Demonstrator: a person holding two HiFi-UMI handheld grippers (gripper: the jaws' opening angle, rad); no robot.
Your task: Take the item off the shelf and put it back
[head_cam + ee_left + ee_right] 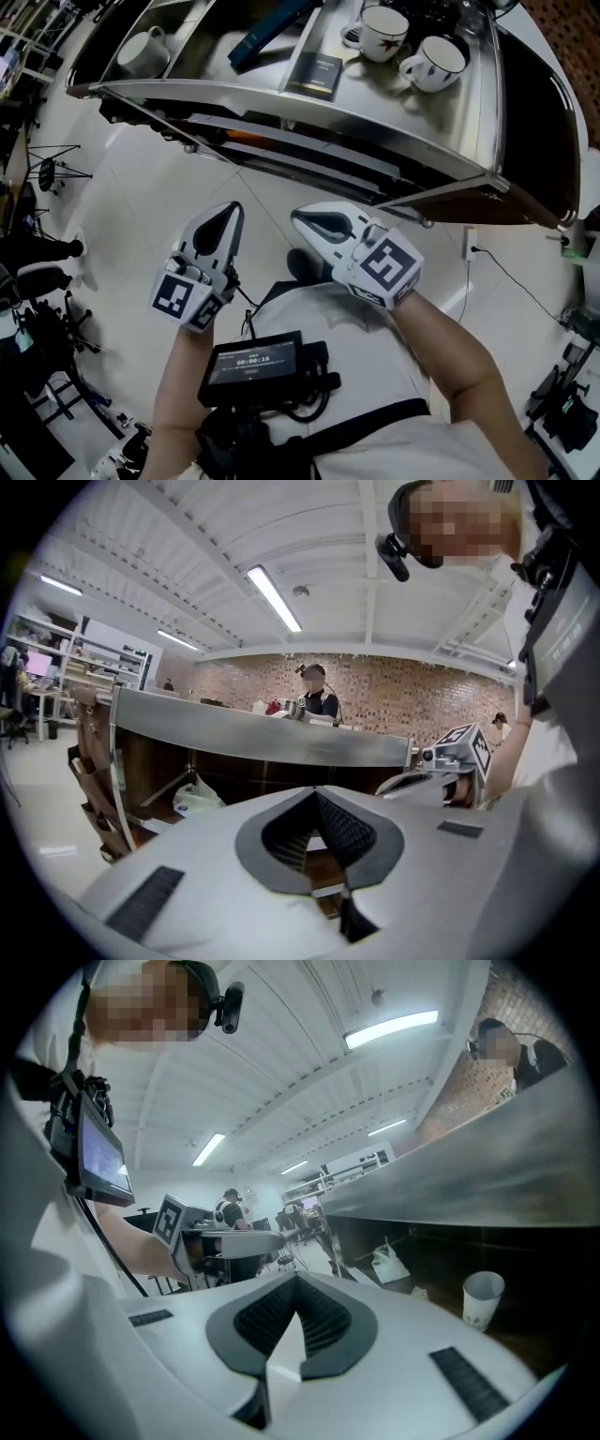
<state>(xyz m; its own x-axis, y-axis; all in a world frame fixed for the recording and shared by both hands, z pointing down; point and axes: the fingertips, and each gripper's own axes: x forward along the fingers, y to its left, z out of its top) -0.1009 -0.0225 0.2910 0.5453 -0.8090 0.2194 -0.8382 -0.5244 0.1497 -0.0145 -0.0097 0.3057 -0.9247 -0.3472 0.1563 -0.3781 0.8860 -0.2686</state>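
In the head view the steel shelf unit (469, 112) carries two white cups (384, 33) (436, 62) at its right. A dark flat booklet (317, 75) and a long dark blue box (267, 28) lie in its middle, and another white cup (145, 52) stands at its left. My left gripper (232, 208) and right gripper (298, 217) hang side by side below the shelf's front edge, apart from everything on it. Both are shut with nothing between the jaws. The gripper views show the same shut, empty state for the left gripper (314, 791) and the right gripper (297, 1279).
A paper cup (483, 1298) stands on a lower dark shelf, and a white plastic bag (387, 1265) lies farther along it. A phone-like screen (255, 361) is strapped to my chest. Chairs and stands (47, 173) crowd the floor at the left. Other people stand beyond the counter (314, 691).
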